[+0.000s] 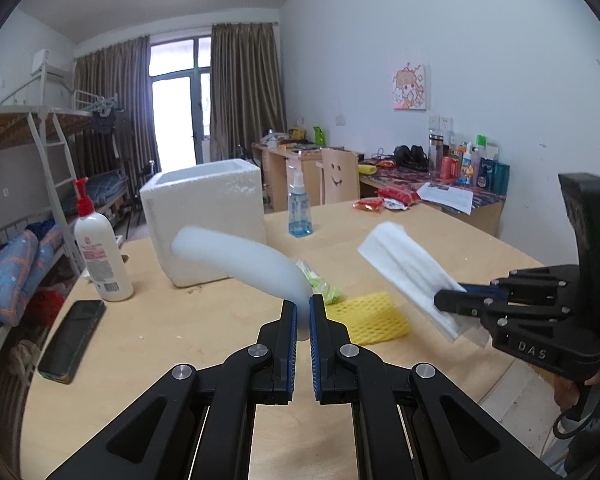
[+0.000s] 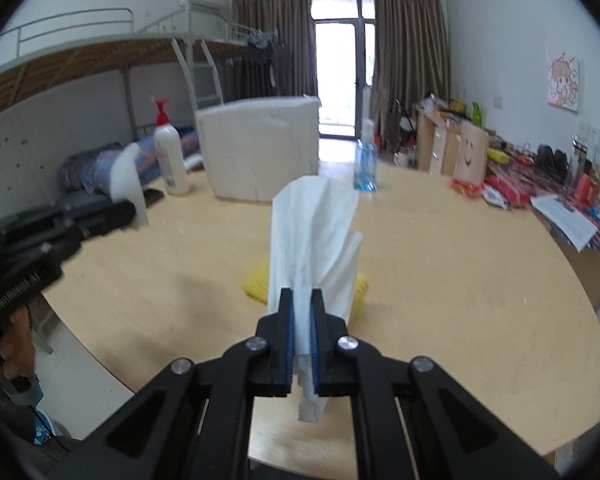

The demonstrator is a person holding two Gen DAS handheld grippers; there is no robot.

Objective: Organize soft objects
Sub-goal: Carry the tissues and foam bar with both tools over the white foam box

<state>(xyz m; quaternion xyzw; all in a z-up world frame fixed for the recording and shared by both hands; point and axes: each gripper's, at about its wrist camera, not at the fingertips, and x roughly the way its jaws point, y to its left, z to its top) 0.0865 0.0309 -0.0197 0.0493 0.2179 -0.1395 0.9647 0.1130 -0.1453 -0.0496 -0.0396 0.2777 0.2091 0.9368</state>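
At frame centre the left gripper (image 1: 303, 310) pinches a white foam piece (image 1: 240, 258), while the right gripper (image 2: 301, 300) is clamped on a white tissue (image 2: 312, 232) above the yellow foam net (image 1: 374, 318).

Beyond the right fingers (image 2: 286, 320), the tissue (image 2: 312, 236) hid most of the yellow mesh (image 2: 256, 280). Past the left fingers (image 1: 288, 320), the foam roll (image 1: 240, 264) was blurred.
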